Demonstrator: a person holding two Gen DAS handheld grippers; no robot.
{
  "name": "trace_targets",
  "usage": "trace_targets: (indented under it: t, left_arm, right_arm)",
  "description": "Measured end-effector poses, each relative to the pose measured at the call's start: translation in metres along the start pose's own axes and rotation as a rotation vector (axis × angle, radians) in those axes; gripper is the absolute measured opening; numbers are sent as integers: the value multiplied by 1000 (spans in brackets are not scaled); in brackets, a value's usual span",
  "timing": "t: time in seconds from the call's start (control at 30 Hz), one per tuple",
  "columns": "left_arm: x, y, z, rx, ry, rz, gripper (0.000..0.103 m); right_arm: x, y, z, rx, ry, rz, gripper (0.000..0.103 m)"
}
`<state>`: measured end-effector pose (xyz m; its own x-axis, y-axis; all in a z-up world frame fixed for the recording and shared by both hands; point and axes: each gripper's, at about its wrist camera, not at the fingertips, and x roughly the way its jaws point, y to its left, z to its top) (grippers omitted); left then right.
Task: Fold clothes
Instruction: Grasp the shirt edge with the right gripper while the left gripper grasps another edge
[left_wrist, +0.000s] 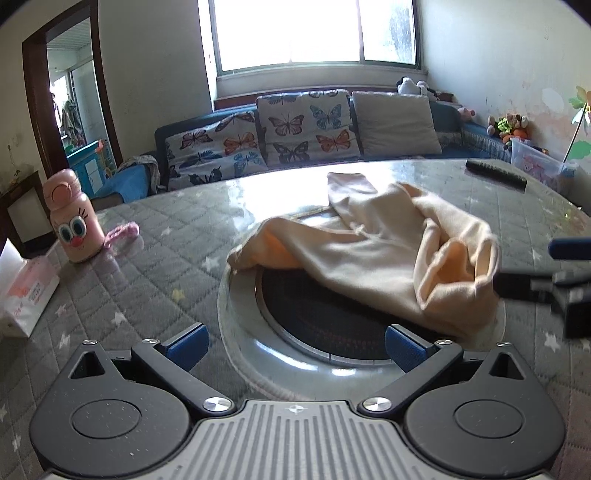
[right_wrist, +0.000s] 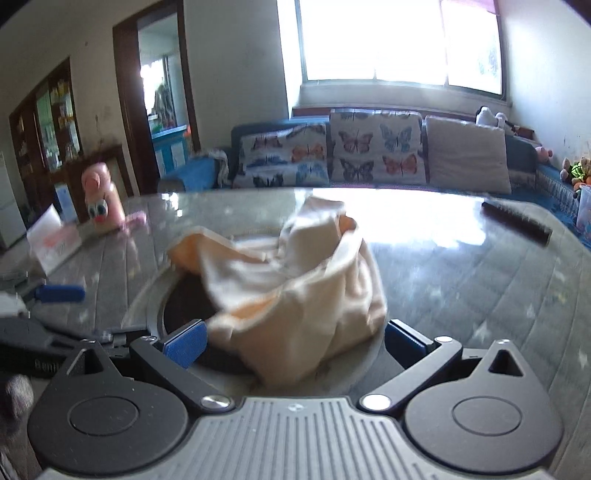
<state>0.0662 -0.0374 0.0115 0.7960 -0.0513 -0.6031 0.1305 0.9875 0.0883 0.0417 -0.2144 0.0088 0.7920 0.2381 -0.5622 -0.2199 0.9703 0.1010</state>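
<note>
A cream-coloured garment (left_wrist: 373, 251) lies crumpled on the table, partly over a round inset burner (left_wrist: 317, 317). My left gripper (left_wrist: 295, 347) is open and empty, low over the near rim of the burner, short of the garment. My right gripper (right_wrist: 293, 341) is open, with the garment's near bunched end (right_wrist: 295, 306) lying between its blue pads; the pads are apart and not pressing it. The right gripper also shows at the right edge of the left wrist view (left_wrist: 554, 280). The left gripper's blue finger shows at the left of the right wrist view (right_wrist: 59, 293).
The table (left_wrist: 155, 266) has a grey quilted cover under glass. A pink cartoon bottle (left_wrist: 74, 221) and a tissue pack (left_wrist: 22, 291) stand at the left. A black remote (left_wrist: 496, 172) lies at the far right. A sofa with butterfly cushions (left_wrist: 295, 129) is behind.
</note>
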Motion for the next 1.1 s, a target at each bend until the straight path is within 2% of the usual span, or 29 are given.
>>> trace_targets:
  t: [0.1,0.17,0.3,0.4,0.5,0.57,0.67,0.77,0.83,0.9,0.97,1.1]
  left_arm:
    - [2,-2,12,8,-32,-26,102]
    - [3,-7,20,21,-52,-52,102]
    - [14,-17,34,50,-62,-115,91]
    - [23,-28,43,80,-62,-173,83]
    - [30,-40,49,113,-65,-242,74]
    - [34,-50,51,150,-63,-295,72]
    - [43,-65,50,205,-42,-345,60]
    - [59,-73,49,214,2,-371,46]
    - [69,-73,48,198,31,-397,39]
    - [76,-72,46,180,62,-418,20]
    - [78,-71,44,175,66,-415,9]
    - [65,-66,41,155,28,-373,6]
  right_arm:
    - [8,-11,17,24,-7,1,102]
    - [21,-23,30,49,3,-5,94]
    - [50,-42,46,109,45,-11,87]
    - [72,-49,52,113,73,-23,76]
    - [91,-53,54,130,109,12,63]
    - [100,-55,55,126,120,15,55]
    - [113,-62,55,134,141,21,26]
    - [117,-68,51,148,153,24,8]
    - [113,-71,47,153,146,23,6]
    - [105,-75,44,157,131,20,5]
    - [96,-78,41,165,118,18,4]
    - [73,-88,34,184,87,-8,4]
